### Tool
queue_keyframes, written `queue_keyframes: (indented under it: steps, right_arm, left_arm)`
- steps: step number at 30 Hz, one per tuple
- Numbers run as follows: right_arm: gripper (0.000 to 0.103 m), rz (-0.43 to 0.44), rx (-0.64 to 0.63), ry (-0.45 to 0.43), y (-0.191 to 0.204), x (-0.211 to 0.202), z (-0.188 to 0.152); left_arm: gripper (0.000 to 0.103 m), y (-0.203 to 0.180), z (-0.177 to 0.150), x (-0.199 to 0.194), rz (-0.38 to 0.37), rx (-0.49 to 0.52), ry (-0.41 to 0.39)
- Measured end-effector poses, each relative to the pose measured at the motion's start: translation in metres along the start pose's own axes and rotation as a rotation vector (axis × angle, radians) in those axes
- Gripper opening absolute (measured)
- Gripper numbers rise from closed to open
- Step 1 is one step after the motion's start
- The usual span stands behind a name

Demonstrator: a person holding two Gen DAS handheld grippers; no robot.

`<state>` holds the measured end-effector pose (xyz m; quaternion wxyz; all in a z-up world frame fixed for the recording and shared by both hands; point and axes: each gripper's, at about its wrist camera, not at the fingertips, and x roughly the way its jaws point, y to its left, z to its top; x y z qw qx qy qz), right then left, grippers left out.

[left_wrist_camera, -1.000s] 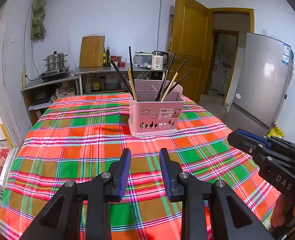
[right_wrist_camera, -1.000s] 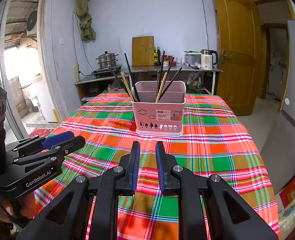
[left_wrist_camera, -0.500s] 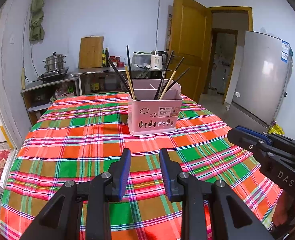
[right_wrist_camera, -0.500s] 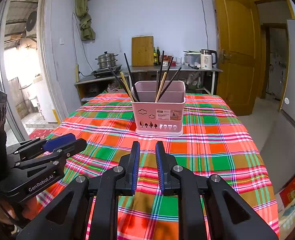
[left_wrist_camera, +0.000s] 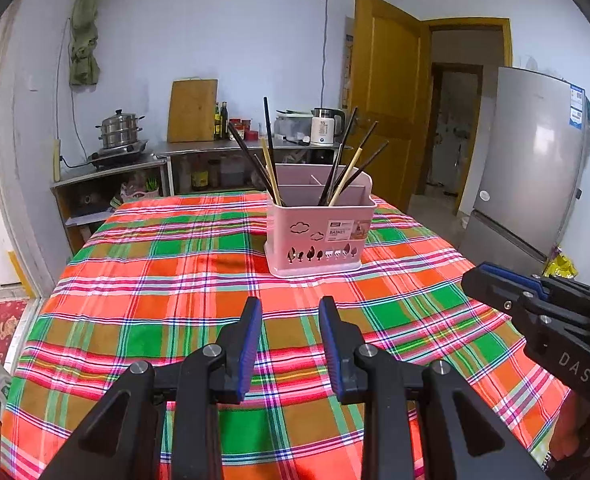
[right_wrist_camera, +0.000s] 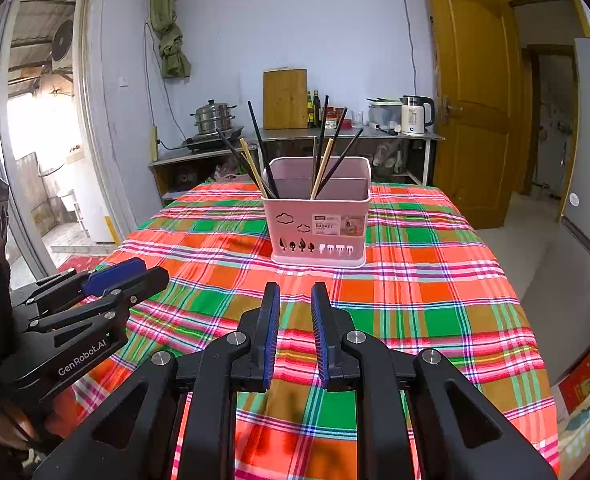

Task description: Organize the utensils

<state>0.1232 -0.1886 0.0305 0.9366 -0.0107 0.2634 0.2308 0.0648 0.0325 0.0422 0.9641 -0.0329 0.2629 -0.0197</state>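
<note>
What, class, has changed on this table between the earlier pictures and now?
Nothing visibly changed. The left gripper and right gripper hover with jaws apart and empty, above the plaid tablecloth. The pink basket keeps its place, chopsticks standing in it as before.

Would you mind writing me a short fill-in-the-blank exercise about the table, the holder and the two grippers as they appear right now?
1. The chopsticks stand in a holder whose colour is ____.
2. The holder stands on a tablecloth with a ____ pattern.
3. Between the jaws of the right gripper there is ____.
4. The jaws of the left gripper stand ____ apart than the right gripper's.

Missing words: pink; plaid; nothing; wider
</note>
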Motion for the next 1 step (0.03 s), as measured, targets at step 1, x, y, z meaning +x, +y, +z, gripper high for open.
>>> queue_keyframes:
  steps: [1]
  right_arm:
    - [0.016, 0.0, 0.0, -0.001, 0.0003, -0.0001, -0.0001]
  left_arm:
    - [0.029, -0.0001, 0.0003, 0.0, 0.0, 0.003, -0.001]
